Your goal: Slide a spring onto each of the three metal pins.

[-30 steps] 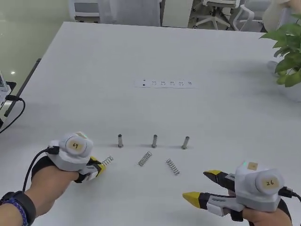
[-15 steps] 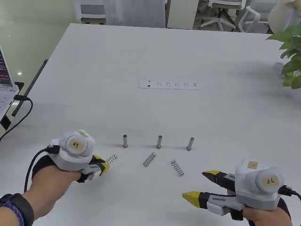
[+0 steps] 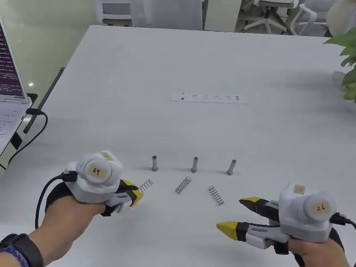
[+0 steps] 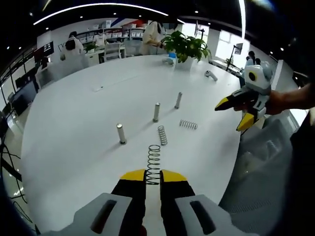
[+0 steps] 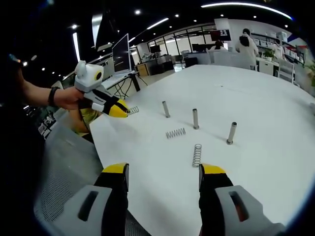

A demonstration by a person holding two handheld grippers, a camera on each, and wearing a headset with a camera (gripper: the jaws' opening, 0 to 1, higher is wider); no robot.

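Little has moved this past second. Head view: left gripper (image 3: 135, 196) at 8 o'clock stays clenched on a small coiled steel spring (image 3: 146, 184), near three short metal pins (image 3: 194, 164); right gripper (image 3: 238, 214) at 5 o'clock, released. Left gripper view: spring pinched at 6 o'clock. Right gripper view: jaws wide, empty.

Three short grey metal pins (image 3: 194, 164) stand upright in a row on the white tabletop (image 3: 167, 67), two coil springs (image 3: 183, 184) lying flat just beside them, a third spring (image 3: 146, 184) pinched by one end in the left tongs (image 3: 136, 195).
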